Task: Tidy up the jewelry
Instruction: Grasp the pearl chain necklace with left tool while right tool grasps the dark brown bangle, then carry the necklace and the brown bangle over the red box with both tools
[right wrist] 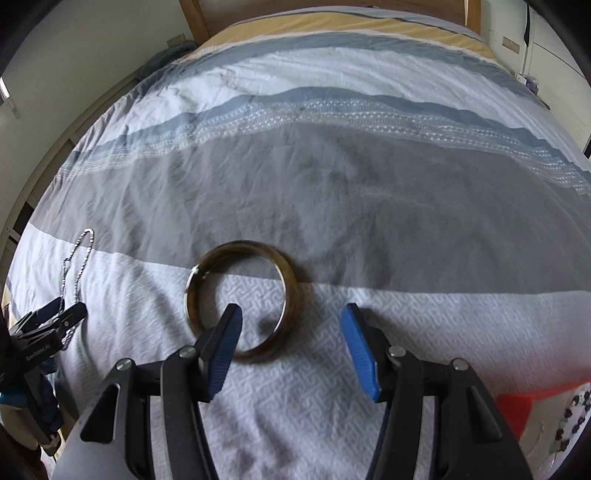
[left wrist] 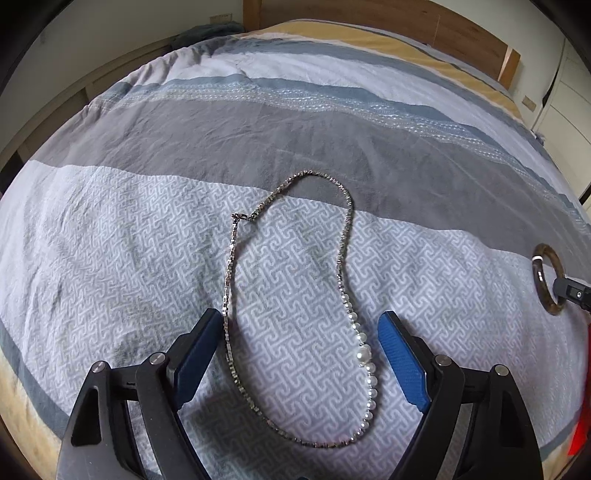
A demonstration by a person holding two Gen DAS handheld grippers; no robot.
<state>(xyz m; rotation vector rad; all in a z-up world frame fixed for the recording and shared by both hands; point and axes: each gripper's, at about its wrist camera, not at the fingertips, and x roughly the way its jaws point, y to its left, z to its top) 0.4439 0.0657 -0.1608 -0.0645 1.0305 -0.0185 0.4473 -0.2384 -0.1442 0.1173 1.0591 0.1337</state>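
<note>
A silver chain necklace with a run of white pearls (left wrist: 345,258) lies in a loop on the striped bedspread (left wrist: 147,240). My left gripper (left wrist: 299,323) is open, its blue fingers straddling the near half of the loop without touching it. A brown bangle with a metal rim (right wrist: 284,295) lies flat on the bedspread; it also shows in the left wrist view (left wrist: 548,278). My right gripper (right wrist: 291,314) is open just above it, the left fingertip (right wrist: 231,321) over the bangle's opening. The necklace (right wrist: 79,254) and left gripper (right wrist: 61,314) show at far left.
A red-edged box holding small dark items (right wrist: 554,417) sits at the near right on the bed. The wooden headboard (left wrist: 424,18) stands at the far end. A wooden bed edge (left wrist: 74,85) runs along the left.
</note>
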